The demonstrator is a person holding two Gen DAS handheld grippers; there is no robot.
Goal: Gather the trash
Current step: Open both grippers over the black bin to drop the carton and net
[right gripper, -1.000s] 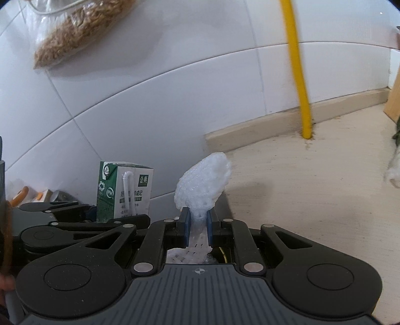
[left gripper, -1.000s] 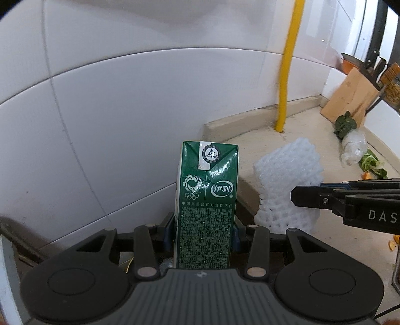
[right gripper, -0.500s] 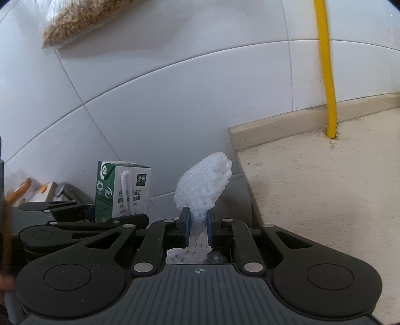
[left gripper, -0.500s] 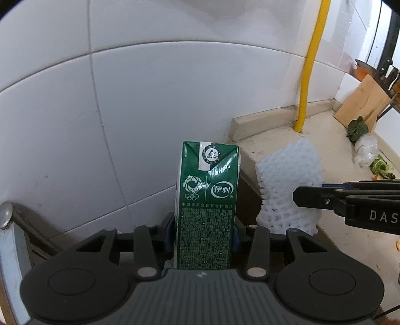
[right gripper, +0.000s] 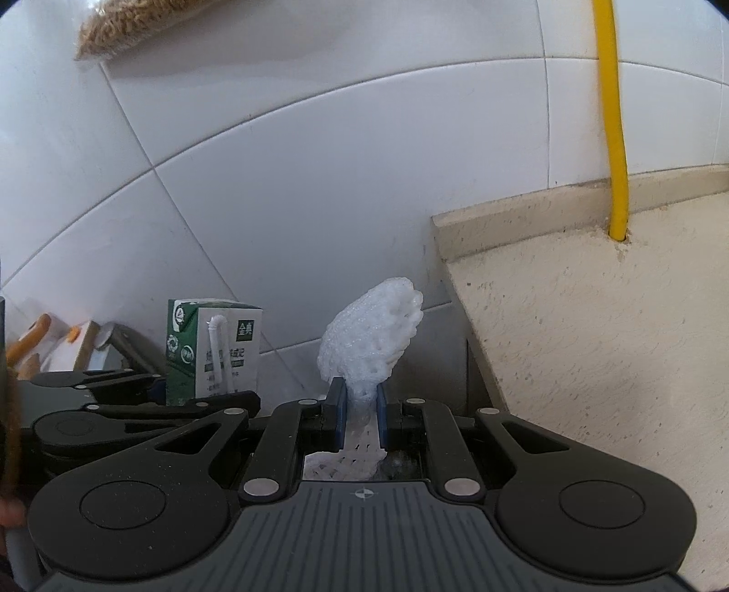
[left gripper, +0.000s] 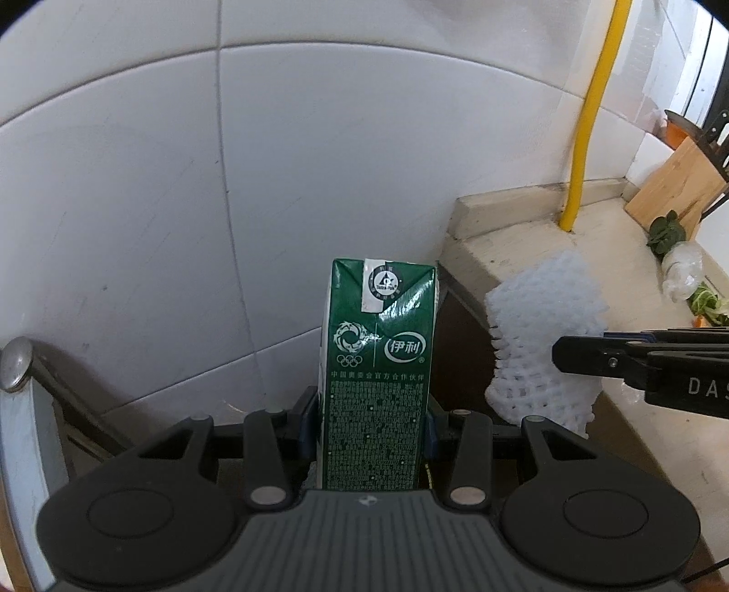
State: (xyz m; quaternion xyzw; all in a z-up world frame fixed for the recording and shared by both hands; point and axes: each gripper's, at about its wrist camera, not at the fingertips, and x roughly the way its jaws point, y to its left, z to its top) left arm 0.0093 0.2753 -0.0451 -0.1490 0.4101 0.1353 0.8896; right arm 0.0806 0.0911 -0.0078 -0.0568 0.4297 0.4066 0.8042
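My left gripper (left gripper: 371, 419) is shut on a green milk carton (left gripper: 378, 364) that stands upright between its blue pads, in front of the white tiled wall. In the right wrist view the same carton (right gripper: 212, 350) shows its white side with a straw, left of centre. My right gripper (right gripper: 357, 410) is shut on a white foam fruit net (right gripper: 369, 341), pinched at its lower part with the bulge sticking up. From the left wrist camera the foam net (left gripper: 544, 337) hangs to the right of the carton, held by the right gripper's black fingers (left gripper: 601, 359). Both are held past the counter's left end.
A beige stone counter (right gripper: 592, 341) ends right of the grippers, with a yellow pipe (right gripper: 615, 136) rising from it. A wooden knife block (left gripper: 674, 186), greens and a crumpled plastic bag (left gripper: 681, 268) lie at the far right. A metal rail (left gripper: 18, 364) sits lower left. A bag of grain (right gripper: 127, 22) hangs above.
Both grippers have shifted left past the counter's end with their loads still held; the wall fills more of each view and the counter and yellow pipe slid to the right.
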